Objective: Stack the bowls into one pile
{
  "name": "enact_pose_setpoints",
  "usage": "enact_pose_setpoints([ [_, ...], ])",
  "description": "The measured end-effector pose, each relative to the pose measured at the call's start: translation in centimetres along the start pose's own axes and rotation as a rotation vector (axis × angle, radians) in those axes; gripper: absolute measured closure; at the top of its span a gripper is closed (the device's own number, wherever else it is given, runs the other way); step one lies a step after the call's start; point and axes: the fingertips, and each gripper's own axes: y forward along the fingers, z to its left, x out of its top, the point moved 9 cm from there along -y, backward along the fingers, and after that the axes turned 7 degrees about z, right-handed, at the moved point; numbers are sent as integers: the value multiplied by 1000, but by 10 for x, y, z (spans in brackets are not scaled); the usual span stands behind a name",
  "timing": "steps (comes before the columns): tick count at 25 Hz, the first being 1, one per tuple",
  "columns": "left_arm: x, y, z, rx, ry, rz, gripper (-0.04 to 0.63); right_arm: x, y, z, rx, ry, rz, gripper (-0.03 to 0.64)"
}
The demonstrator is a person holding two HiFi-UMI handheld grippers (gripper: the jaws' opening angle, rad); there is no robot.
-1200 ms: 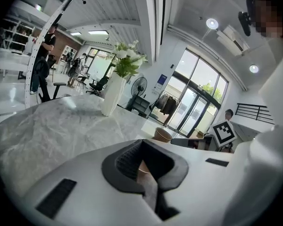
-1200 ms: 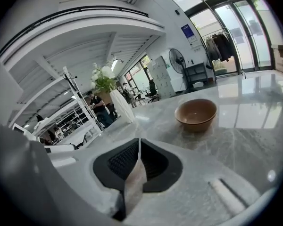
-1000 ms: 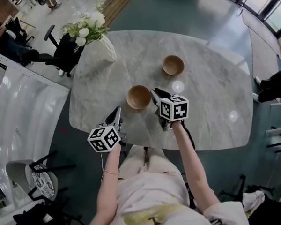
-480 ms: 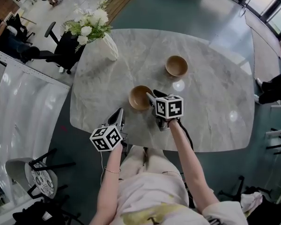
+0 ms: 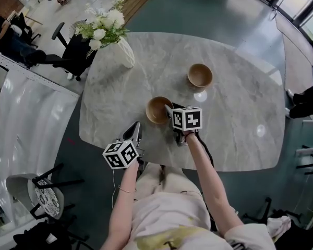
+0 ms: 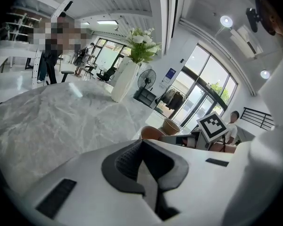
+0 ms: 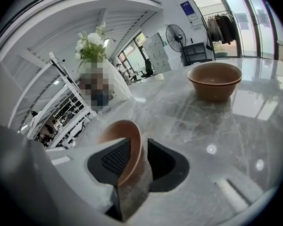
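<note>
Two brown bowls stand apart on the marble table (image 5: 240,119). The near bowl (image 5: 157,110) is in front of me and the far bowl (image 5: 200,76) sits farther back to the right. My right gripper (image 5: 169,110) straddles the near bowl's right rim (image 7: 125,145). Its jaws are closing, with the rim between the pads and a gap still showing on the right side. The far bowl (image 7: 214,80) is upright and empty. My left gripper (image 5: 135,130) hovers at the table's near edge, shut and empty (image 6: 141,147), pointing toward both bowls (image 6: 152,133).
A white vase with flowers (image 5: 124,51) stands at the table's back left corner. Office chairs and a white rack line the left side of the room. My legs are under the table's near edge.
My right gripper has come down and left onto the near bowl, so its jaws now straddle the rim. The left gripper has sunk slightly.
</note>
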Motion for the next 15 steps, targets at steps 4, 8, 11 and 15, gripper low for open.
enact_pose_setpoints([
  [4, 2, 0, 1, 1, -2, -3, 595, 1, 0, -1, -20, 6, 3, 549],
  [8, 6, 2, 0, -5, 1, -10, 595, 6, -2, -1, -24, -11, -8, 583],
  [11, 13, 4, -1, -14, 9, -18, 595, 10, -7, -3, -19, 2, -26, 583],
  [15, 24, 10, -8, -36, 26, -30, 595, 19, -18, -9, 0, 40, -70, 583],
])
